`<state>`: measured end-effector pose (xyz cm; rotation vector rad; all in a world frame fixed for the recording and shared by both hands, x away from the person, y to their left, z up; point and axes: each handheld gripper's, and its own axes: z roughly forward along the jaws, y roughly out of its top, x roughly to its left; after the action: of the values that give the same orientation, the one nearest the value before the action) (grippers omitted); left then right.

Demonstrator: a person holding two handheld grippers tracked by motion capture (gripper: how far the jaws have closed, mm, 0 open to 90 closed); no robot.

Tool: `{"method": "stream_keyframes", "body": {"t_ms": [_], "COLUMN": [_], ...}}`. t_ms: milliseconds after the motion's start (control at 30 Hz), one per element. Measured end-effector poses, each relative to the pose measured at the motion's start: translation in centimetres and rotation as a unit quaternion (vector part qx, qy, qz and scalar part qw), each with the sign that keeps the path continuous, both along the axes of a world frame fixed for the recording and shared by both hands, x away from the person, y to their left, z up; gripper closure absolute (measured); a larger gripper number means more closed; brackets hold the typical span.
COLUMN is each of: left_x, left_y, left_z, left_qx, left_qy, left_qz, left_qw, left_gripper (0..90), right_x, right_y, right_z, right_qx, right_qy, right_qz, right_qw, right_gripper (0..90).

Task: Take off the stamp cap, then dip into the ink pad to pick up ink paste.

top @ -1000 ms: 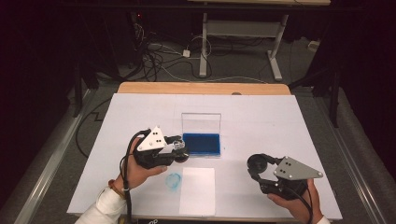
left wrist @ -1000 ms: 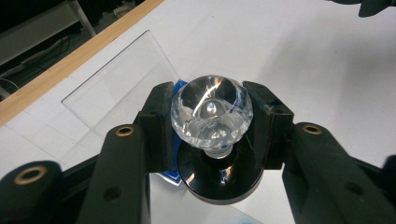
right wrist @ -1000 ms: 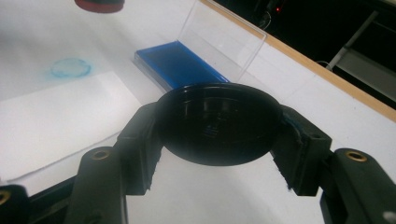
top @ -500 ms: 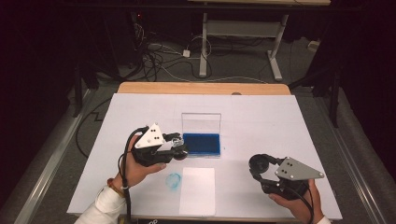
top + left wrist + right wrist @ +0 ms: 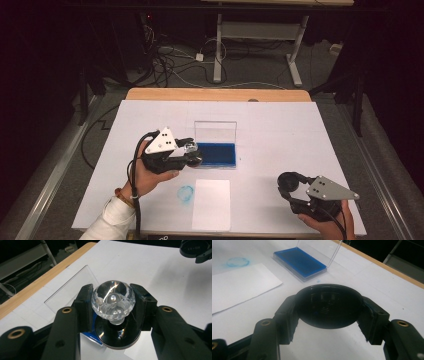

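Note:
My left gripper [image 5: 192, 155] [image 5: 113, 308] is shut on a stamp with a clear faceted crystal knob [image 5: 113, 301] and a round black base [image 5: 117, 333]. It holds the stamp [image 5: 191, 149] just above the left end of the blue ink pad [image 5: 216, 154]. Near the table's front right, my right gripper [image 5: 289, 184] [image 5: 328, 315] is shut on a round black cap [image 5: 290, 180] [image 5: 328, 306], held low over the white table cover. That cap [image 5: 196, 248] also appears far off in the left gripper view.
The ink pad [image 5: 299, 262] lies in a clear case whose lid [image 5: 215, 131] stands open behind it. A white paper sheet [image 5: 211, 204] [image 5: 239, 285] lies near the front edge, and a blue ring mark [image 5: 185, 194] [image 5: 237, 262] is printed beside it. The wooden table edge [image 5: 220, 94] runs along the back.
My right gripper has shifted a little to the right and toward the front edge with the black cap in it. The left gripper and its stamp have stayed about where they were.

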<state>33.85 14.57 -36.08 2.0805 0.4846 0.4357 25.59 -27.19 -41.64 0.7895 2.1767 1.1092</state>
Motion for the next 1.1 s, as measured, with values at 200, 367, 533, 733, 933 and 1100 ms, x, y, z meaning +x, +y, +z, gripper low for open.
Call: {"method": "stream_keyframes", "body": {"t_ms": [200, 367, 533, 733, 933, 1100], "left_x": [0.7, 1.0, 1.4, 1.7, 1.8, 2.4], "left_y": [-0.8, -1.2, -1.6, -2.2, -2.9, -3.4], "left_z": [0.4, 0.9, 0.9, 1.3, 1.8, 2.0], "left_qx": [0.006, 0.011, 0.016, 0.02, 0.03, 0.034], "left_qy": [0.007, 0.004, 0.005, 0.006, 0.0, 0.004], "left_qz": [-0.008, -0.01, -0.013, -0.017, -0.025, -0.025], "left_qw": [0.9999, 0.9999, 0.9998, 0.9996, 0.9992, 0.9991], "left_gripper": [54.8, 54.8, 54.8, 54.8, 54.8, 54.8], "right_x": [-0.4, -0.2, -0.2, -0.3, -0.3, -0.2], "right_y": [-0.9, -0.9, -0.7, -0.9, -0.6, -0.6], "right_z": [-0.6, -0.5, -0.5, -0.4, -0.3, -0.3], "right_qx": [-0.001, 0.002, 0.001, 0.004, -0.002, 0.001], "right_qy": [0.008, 0.008, 0.009, 0.006, 0.005, 0.006], "right_qz": [-0.007, -0.01, -0.008, -0.008, -0.001, -0.002], "right_qw": [0.9999, 0.9999, 0.9999, 0.9999, 1.0, 1.0], "right_gripper": [38.6, 38.6, 38.6, 38.6, 38.6, 38.6]}}
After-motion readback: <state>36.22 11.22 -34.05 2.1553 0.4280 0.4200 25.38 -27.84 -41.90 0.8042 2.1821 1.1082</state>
